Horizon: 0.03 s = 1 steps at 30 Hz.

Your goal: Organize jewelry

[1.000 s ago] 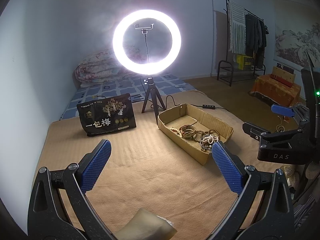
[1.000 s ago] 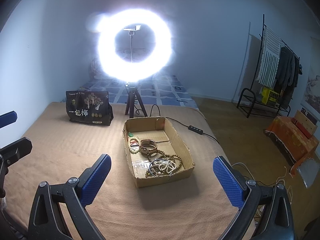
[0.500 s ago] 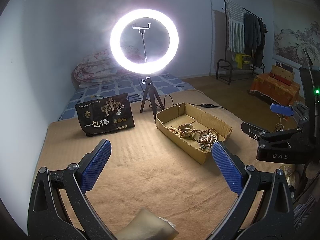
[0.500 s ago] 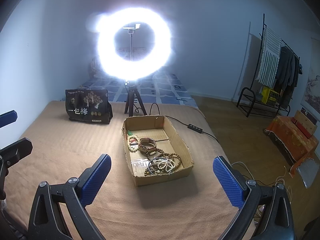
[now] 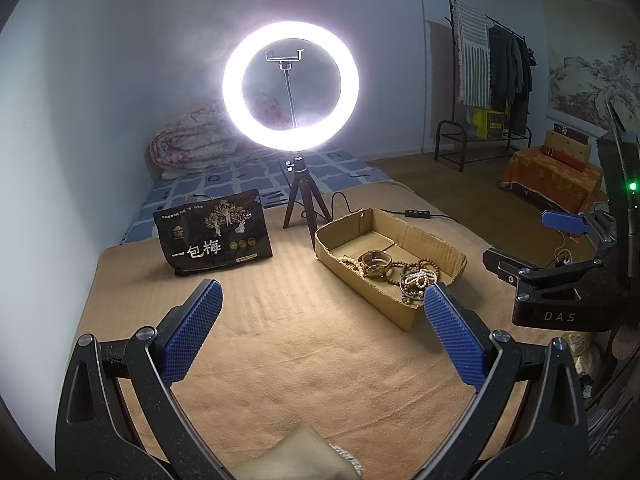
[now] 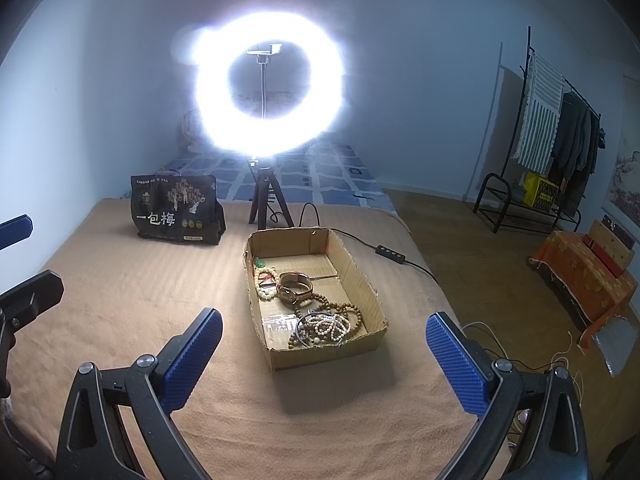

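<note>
Jewelry (image 6: 308, 304) sits heaped in the cardboard box (image 6: 372, 300) on the tan bed (image 6: 120, 280), at twelve o'clock from the right gripper (image 6: 324, 344), whose fingers (image 6: 192, 356) are spread wide, holding nothing. Left gripper (image 5: 320, 320) likewise gapes empty, box at two o'clock. Whichever strand gets picked, pinch one alone: the beads lie tangled.

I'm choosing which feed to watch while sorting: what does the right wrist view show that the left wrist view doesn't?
Only the right wrist view looks down into the cardboard box, showing a green pendant and clear packet. Only the left wrist view shows the rolled quilt and the right gripper from the side. Both show the watch, white bead bracelet, black snack bag, ring light, and open jaws.
</note>
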Motion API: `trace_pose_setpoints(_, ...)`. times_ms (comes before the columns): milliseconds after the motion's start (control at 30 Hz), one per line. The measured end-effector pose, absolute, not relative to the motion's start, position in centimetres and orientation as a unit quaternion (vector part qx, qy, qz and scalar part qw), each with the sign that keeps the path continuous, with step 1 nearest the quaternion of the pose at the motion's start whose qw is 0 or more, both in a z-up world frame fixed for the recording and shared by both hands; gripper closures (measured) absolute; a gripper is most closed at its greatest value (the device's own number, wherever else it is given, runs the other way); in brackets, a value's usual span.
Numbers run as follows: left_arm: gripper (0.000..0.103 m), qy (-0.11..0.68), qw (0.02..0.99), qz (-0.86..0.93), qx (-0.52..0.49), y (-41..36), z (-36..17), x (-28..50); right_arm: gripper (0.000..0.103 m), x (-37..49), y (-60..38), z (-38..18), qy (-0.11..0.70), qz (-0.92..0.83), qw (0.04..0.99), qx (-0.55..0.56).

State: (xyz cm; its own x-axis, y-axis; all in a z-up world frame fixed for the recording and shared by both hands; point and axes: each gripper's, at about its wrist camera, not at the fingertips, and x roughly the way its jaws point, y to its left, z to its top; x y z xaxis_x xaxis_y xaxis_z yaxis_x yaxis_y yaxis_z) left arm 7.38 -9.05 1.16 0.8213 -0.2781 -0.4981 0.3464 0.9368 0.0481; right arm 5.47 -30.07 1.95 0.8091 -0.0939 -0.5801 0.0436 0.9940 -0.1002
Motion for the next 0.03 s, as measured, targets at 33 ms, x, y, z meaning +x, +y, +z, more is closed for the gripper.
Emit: trace_pose_setpoints(33, 0.001, 0.249, 0.952, -0.164, 0.069, -9.07, 1.15, 7.37, 0.0, 5.39, -30.08, 1.91, 0.307, -0.036, 0.95, -0.042)
